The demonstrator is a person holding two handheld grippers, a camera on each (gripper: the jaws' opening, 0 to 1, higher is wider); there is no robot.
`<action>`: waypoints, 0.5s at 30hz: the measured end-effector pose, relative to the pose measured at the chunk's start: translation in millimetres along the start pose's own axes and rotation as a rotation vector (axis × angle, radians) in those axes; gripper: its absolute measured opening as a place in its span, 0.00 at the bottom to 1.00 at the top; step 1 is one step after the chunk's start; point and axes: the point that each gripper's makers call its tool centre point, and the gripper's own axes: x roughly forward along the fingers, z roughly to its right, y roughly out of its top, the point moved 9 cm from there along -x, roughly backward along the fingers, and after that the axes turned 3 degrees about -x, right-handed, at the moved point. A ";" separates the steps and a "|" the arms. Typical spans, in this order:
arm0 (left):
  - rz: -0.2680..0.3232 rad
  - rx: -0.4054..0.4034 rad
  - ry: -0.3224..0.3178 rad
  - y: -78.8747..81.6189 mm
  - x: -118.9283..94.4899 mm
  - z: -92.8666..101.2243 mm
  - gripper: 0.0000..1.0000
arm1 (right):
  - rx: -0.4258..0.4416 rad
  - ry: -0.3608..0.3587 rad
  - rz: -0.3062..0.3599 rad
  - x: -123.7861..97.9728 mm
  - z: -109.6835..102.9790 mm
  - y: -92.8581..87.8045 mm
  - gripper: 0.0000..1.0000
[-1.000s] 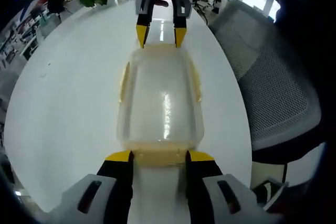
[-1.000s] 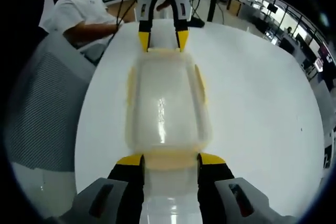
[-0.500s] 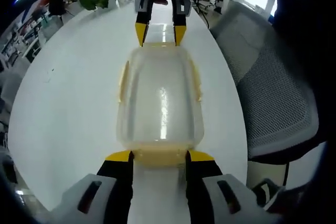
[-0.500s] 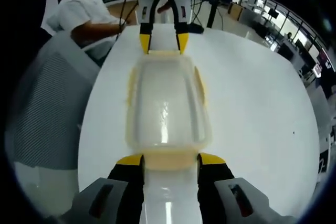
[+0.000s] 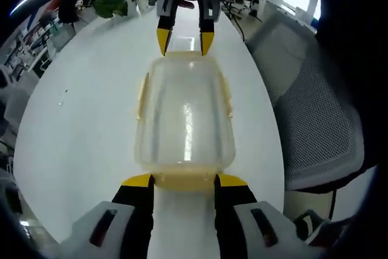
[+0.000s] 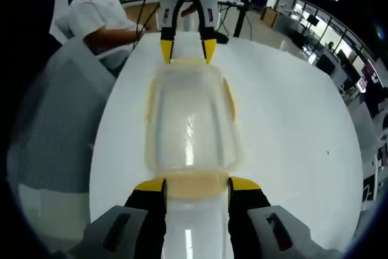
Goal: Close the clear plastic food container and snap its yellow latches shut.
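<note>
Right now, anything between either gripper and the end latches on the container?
Nothing visible. The left gripper sits right at the near end latch of the container, its jaws straddling it, and the right gripper does the same at the opposite end. The white table around it is bare nearby.

Clear lidded container [image 5: 185, 119], yellow latches [image 5: 183, 179], lies flat on table.

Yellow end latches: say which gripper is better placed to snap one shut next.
Neither clearly: left gripper straddles the near end latch, right gripper the far end latch of the container.
</note>
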 end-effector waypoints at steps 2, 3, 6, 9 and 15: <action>-0.005 0.014 0.002 6.1 1.2 -0.5 0.38 | 0.001 0.000 0.001 -3.5 -0.2 -2.6 0.39; -0.006 0.012 0.000 8.2 1.7 -0.8 0.38 | 0.000 -0.004 0.001 -6.1 -0.4 -4.7 0.39; -0.005 0.014 0.002 15.3 2.6 -1.7 0.38 | -0.003 -0.014 0.001 -12.0 0.3 -8.3 0.39; -0.001 0.017 0.001 22.7 4.0 -1.0 0.38 | 0.000 -0.015 0.002 -17.0 0.0 -14.5 0.39; -0.001 0.019 -0.006 34.9 7.1 1.7 0.38 | 0.007 -0.008 -0.004 -24.3 -1.7 -22.5 0.39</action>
